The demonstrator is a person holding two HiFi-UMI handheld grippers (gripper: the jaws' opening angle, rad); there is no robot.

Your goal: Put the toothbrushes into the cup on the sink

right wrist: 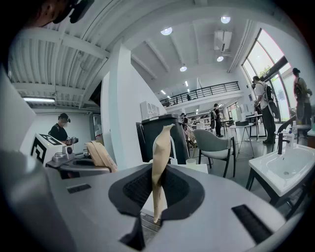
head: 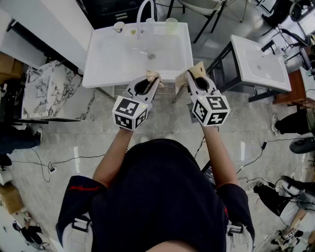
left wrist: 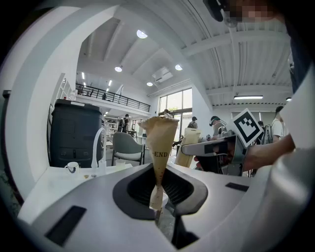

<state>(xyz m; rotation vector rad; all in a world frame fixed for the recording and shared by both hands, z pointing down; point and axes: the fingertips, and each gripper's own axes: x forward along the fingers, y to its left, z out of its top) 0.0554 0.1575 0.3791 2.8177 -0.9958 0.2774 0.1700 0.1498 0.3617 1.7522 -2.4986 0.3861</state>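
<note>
Cup [head: 171, 23] stands on sink [head: 98, 74] back rim, well beyond both closed jaws.

head: steeply down on sink [head: 110, 59] | gripper views: level, sharing sink

Pale translucent cup [head: 171, 23], upright on back rim of white sink [head: 101, 69], just right of faucet [head: 142, 12], small yellowish item [head: 133, 32] left of faucet base, too small to identify

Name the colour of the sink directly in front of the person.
White sink; head view shows it best.
</note>
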